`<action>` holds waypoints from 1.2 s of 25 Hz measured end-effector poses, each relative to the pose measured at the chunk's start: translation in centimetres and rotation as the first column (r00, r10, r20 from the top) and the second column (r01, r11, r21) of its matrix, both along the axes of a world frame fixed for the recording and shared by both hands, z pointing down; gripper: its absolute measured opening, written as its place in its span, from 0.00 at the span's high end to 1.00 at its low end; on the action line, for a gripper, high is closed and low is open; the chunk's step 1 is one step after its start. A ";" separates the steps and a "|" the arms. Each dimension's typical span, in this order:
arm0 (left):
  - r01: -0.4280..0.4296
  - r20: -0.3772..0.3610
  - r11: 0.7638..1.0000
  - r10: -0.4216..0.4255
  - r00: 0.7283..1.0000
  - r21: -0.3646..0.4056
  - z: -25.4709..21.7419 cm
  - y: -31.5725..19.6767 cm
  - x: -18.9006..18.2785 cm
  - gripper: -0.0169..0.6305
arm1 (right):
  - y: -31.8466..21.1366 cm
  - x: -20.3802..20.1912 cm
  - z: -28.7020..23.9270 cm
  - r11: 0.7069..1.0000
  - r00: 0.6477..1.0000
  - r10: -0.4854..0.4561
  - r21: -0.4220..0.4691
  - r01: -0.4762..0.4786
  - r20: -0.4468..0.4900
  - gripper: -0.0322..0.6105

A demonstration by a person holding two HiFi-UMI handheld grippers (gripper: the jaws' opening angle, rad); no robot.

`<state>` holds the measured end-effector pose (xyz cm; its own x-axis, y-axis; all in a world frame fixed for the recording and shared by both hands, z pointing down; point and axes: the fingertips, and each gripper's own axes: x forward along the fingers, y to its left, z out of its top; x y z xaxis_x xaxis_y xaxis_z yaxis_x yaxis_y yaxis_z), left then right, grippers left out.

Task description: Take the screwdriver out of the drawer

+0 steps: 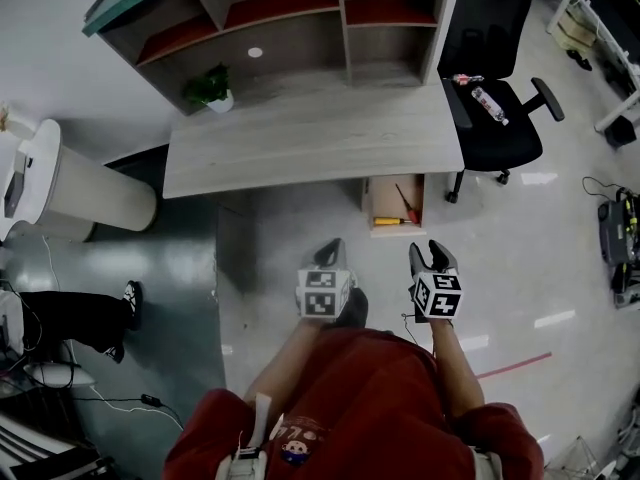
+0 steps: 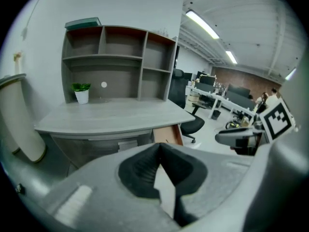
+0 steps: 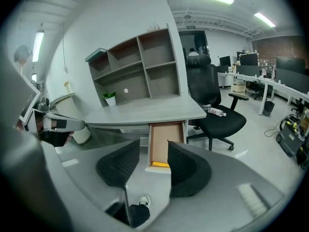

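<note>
Under the grey desk (image 1: 310,138) a wooden drawer (image 1: 381,196) stands pulled out. A yellow-handled screwdriver (image 1: 389,222) lies along its front wall, and a thin red tool (image 1: 405,203) lies slanted beside it. Both grippers hang in the air short of the drawer. My left gripper (image 1: 331,246) is shut and empty, its pads meeting at the tip (image 2: 160,146). To its right, my right gripper (image 1: 428,252) is open and empty. In the right gripper view the drawer (image 3: 159,141) and the yellow handle (image 3: 160,164) show between its jaws (image 3: 153,146).
A black office chair (image 1: 495,78) with a bottle (image 1: 488,103) on its seat stands right of the desk. A hutch (image 1: 300,18) and a potted plant (image 1: 212,88) sit on the desk. A white round bin (image 1: 90,193) and a person's leg (image 1: 70,318) are at left.
</note>
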<state>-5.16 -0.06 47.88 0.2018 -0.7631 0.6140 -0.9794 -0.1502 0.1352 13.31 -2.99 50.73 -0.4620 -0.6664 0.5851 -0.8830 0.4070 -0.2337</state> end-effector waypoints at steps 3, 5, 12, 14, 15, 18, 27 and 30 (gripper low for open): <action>-0.025 -0.008 1.000 0.025 1.000 -0.006 0.1 -2.7 -1.8 0.98 | -2.5 -2.2 0.3 1.000 1.000 0.004 -0.010 -0.004 -0.011 0.69; -0.041 -0.013 0.999 0.041 0.999 -0.009 0.1 -4.5 -2.9 0.98 | -4.1 -3.6 0.4 1.000 1.000 0.007 -0.014 -0.007 -0.017 0.69; -0.098 -0.023 0.995 0.098 0.995 -0.017 1.2 -9.8 -6.1 0.98 | -9.2 -7.2 0.6 1.000 0.998 0.024 -0.017 -0.025 -0.051 0.69; -0.115 -0.028 0.993 0.114 0.993 -0.019 1.6 -10.8 -6.8 0.98 | -10.0 -8.0 0.7 0.999 0.998 0.032 -0.014 -0.033 -0.062 0.69; -0.123 -0.031 0.992 0.122 0.992 -0.020 1.8 -11.2 -7.1 0.98 | -10.3 -8.5 0.7 0.999 0.997 0.032 -0.010 -0.032 -0.068 0.69; -0.141 -0.040 0.990 0.140 0.989 -0.023 2.7 -12.3 -7.5 0.98 | -11.3 -9.9 0.5 1.000 0.997 0.021 0.004 -0.021 -0.080 0.69; -0.157 -0.061 0.987 0.154 0.986 -0.041 4.9 -12.9 -6.7 0.98 | -12.1 -10.2 2.1 1.000 0.997 0.018 -0.008 -0.019 -0.080 0.69; -0.156 -0.070 0.986 0.153 0.986 -0.054 5.7 -13.2 -6.0 0.98 | -12.6 -9.6 2.9 1.000 0.996 0.014 -0.016 -0.015 -0.090 0.69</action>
<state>-11.19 -13.24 53.62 0.3559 -0.6820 0.6389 -0.9337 -0.2888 0.2118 3.73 -15.60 53.64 -0.3976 -0.6626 0.6347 -0.9065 0.3907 -0.1600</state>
